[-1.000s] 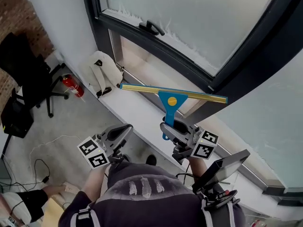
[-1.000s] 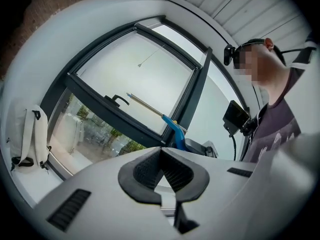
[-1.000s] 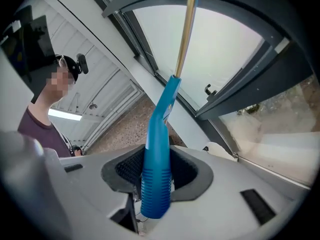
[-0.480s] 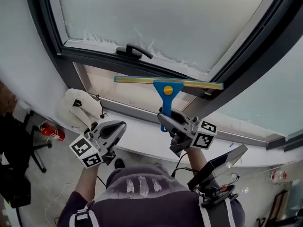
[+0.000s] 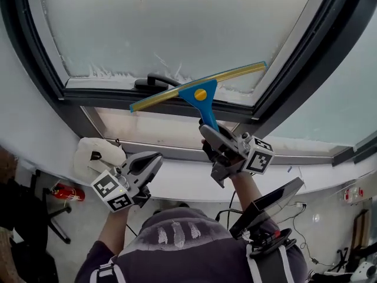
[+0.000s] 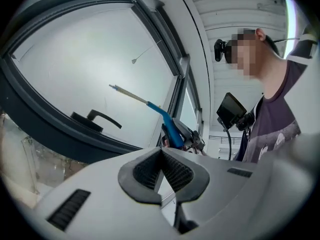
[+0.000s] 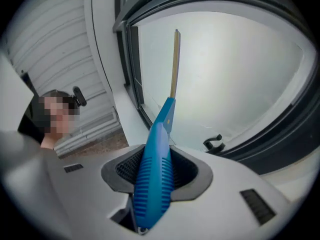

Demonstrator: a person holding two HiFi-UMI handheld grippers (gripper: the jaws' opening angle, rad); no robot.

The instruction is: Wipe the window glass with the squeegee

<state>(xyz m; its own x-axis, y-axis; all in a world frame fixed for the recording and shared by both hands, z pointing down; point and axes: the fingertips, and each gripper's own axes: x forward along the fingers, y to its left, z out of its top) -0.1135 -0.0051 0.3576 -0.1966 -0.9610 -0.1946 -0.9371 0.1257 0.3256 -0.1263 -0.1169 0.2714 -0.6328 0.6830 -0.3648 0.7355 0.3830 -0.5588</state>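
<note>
My right gripper [image 5: 219,141] is shut on the blue ribbed handle of the squeegee [image 5: 197,93], which rises toward the frosted window glass [image 5: 177,22]. Its yellow-edged blade [image 5: 235,73] tilts up to the right across the lower part of the pane, just above the dark window handle [image 5: 158,82]. In the right gripper view the squeegee handle [image 7: 154,179] fills the jaws and the thin blade [image 7: 175,64] stands edge-on before the glass [image 7: 230,74]. My left gripper [image 5: 148,163] hangs lower left, shut, holding nothing; its pads [image 6: 162,171] meet, with the squeegee [image 6: 167,124] beyond.
A dark window frame [image 5: 70,93] borders the pane, with a white sill [image 5: 177,181] below. A white bag [image 5: 97,158] rests at the sill's left end, a red extinguisher [image 5: 68,192] on the floor. A second pane [image 5: 330,99] lies to the right.
The head view has tipped upward toward the glass. My right gripper raised the squeegee and tilted its blade, right end up, from below the frame onto the lower pane. The left gripper stayed low.
</note>
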